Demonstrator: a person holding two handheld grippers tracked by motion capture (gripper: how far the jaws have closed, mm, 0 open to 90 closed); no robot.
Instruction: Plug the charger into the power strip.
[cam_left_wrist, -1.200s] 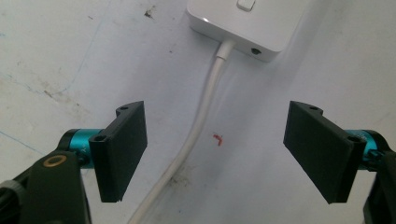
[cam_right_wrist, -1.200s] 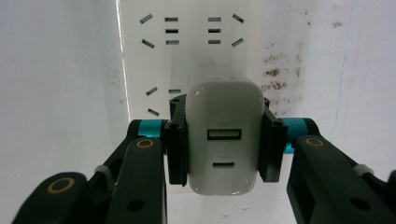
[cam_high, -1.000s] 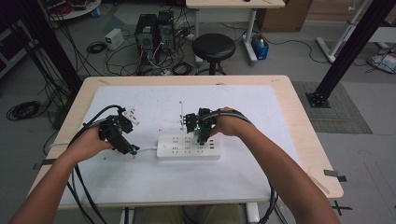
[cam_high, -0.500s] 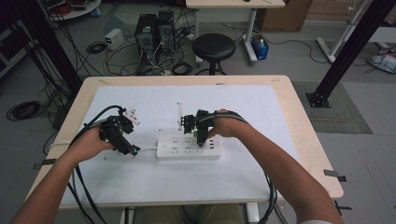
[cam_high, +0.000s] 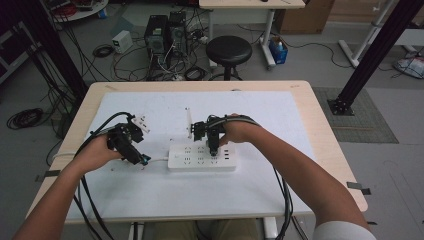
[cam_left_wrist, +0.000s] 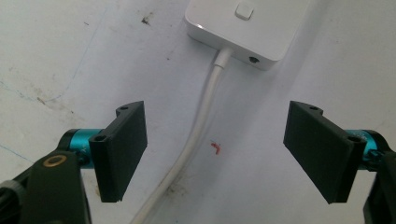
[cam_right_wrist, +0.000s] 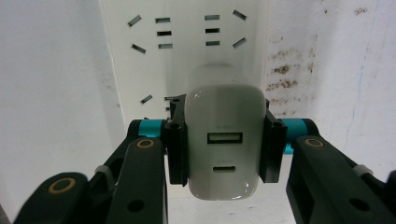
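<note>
A white power strip lies on the white mat near the table's middle. My right gripper points down over its top and is shut on a white USB charger, whose two ports face the camera. The strip's sockets lie just beyond the charger, and its prongs are hidden. My left gripper rests at the strip's left end, open. Its jaws straddle the strip's white cable without touching it. The strip's end with its switch lies just ahead.
The white mat covers most of the wooden table. A small white plug lies behind the left hand, and a thin white upright piece stands behind the strip. A black stool and computers stand on the floor beyond.
The right hand with the charger has shifted slightly to the left over the strip. The left hand has stayed put.
</note>
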